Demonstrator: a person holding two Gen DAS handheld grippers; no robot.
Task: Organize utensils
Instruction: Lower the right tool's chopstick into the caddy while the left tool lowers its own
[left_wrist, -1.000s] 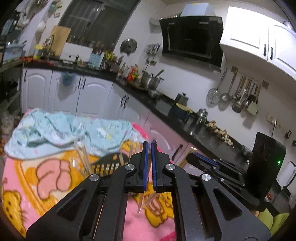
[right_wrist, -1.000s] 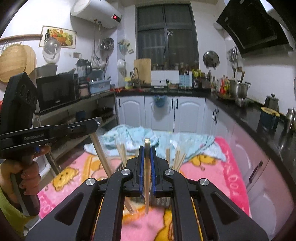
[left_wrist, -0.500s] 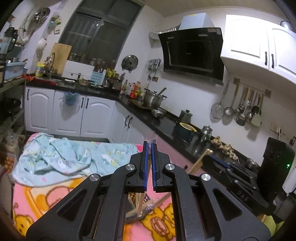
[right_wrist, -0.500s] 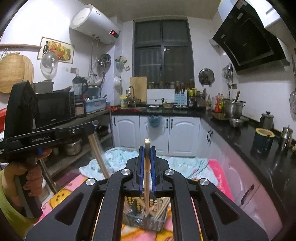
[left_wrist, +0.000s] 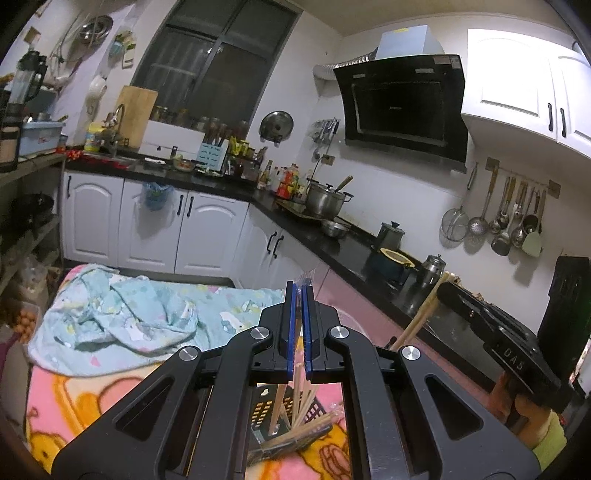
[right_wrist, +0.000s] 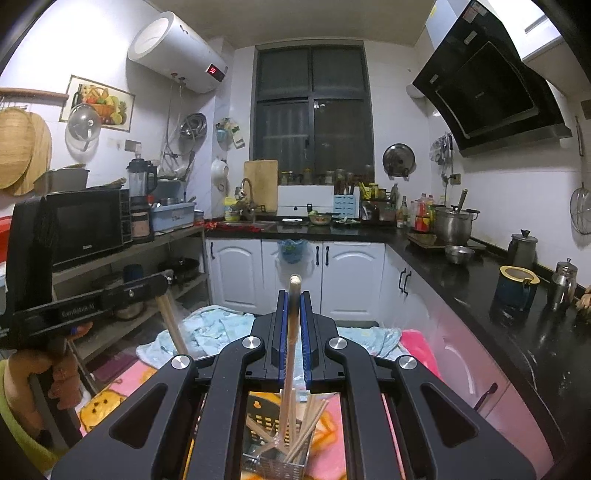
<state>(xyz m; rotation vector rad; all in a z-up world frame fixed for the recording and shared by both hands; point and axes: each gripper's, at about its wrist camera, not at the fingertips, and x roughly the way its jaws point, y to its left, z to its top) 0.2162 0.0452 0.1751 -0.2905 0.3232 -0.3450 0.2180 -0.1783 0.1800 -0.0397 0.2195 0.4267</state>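
Chopsticks, pale wood, several of them, stand loose in a small black perforated utensil basket (right_wrist: 275, 456) w/ a wire lower part, sitting on a pink cartoon-print blanket (left_wrist: 70, 402) directly below both grippers. Right gripper (right_wrist: 291, 295), black w/ blue pads, is clamped on one long wooden chopstick (right_wrist: 290, 347); stick is near upright, top end poking above the fingertips, lower end hanging down among the others in the basket. Left gripper (left_wrist: 299, 286) has pads pressed together, almost no gap; in right wrist view a wooden chopstick (right_wrist: 171, 325) slants down from its tip, so it's clamped on that one. In left wrist view the right gripper's own stick (left_wrist: 424, 314) shows as a slanted pale rod at right. A hand (right_wrist: 55, 373) wraps the left gripper's handle, yellow-green sleeve below it. Beyond the basket, a crumpled light-blue patterned cloth (left_wrist: 122, 317) lies on the blanket's far end. Further back: white cabinet doors (right_wrist: 351, 280) under a black countertop (right_wrist: 480, 273), steel pot (right_wrist: 454, 221), black microwave (right_wrist: 88, 221) on a shelf at left. Farthest: dark window (right_wrist: 312, 103), white water heater (right_wrist: 177, 51), black range hood (left_wrist: 402, 107).
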